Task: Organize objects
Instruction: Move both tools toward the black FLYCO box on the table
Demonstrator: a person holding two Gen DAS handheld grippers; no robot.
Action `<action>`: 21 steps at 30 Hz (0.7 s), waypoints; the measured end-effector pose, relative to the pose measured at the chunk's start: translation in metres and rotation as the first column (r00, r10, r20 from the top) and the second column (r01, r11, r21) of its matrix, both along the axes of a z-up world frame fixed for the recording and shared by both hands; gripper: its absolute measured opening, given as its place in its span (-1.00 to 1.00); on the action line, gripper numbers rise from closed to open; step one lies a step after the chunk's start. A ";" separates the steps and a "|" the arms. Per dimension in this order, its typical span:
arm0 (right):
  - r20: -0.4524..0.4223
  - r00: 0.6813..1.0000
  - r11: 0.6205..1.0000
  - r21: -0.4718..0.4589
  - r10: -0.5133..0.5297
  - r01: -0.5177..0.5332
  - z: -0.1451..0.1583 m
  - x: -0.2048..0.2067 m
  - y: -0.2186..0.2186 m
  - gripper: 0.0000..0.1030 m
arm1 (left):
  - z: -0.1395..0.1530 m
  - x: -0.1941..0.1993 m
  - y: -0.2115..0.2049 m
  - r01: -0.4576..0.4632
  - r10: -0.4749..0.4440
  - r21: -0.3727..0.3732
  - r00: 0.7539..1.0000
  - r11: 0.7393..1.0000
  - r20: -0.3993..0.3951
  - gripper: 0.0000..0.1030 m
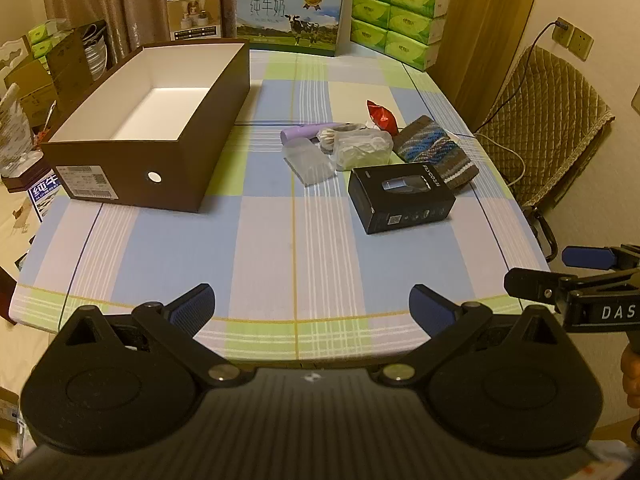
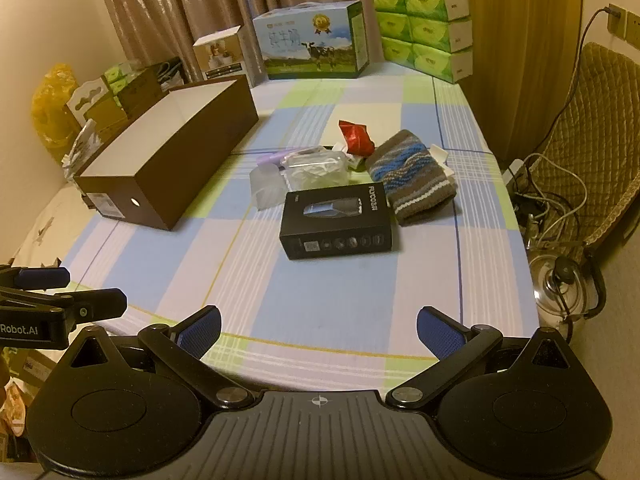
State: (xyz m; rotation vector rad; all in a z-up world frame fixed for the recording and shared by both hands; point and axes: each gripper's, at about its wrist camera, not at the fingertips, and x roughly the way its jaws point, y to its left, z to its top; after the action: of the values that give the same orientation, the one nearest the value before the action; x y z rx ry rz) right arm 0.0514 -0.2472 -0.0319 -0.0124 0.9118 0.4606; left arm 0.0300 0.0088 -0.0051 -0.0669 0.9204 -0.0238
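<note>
Inspector A: The striped knit item is covering most of a white object; only corners are showing, identity unclear. The clear plastic bag is hiding part of the purple item behind it.

Inspector B: Noted. The right gripper is running off the frame's right edge in the left wrist view, its lettering cut. The label on the brown box is reading too small. The kettle is sitting partly below the table edge.
</note>
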 end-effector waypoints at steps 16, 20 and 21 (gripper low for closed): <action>-0.013 0.999 0.999 0.002 -0.033 0.034 -0.002 0.026 0.002 0.97 | -0.001 0.032 0.001 0.033 -0.033 0.000 0.999 0.999 -0.015 0.98; -0.018 0.999 0.999 0.003 -0.047 0.047 -0.003 0.033 0.004 0.97 | -0.001 0.043 0.002 0.045 -0.045 0.002 0.999 0.999 -0.019 0.98; -0.019 0.999 0.999 0.003 -0.051 0.051 -0.003 0.035 0.004 0.97 | -0.001 0.045 0.002 0.048 -0.048 0.002 0.999 0.999 -0.021 0.98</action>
State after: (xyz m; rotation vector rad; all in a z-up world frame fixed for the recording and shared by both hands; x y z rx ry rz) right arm 0.0862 -0.2430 -0.0347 0.0188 0.9278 0.4153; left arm 0.0753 0.0111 -0.0065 -0.0424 0.9425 -0.0667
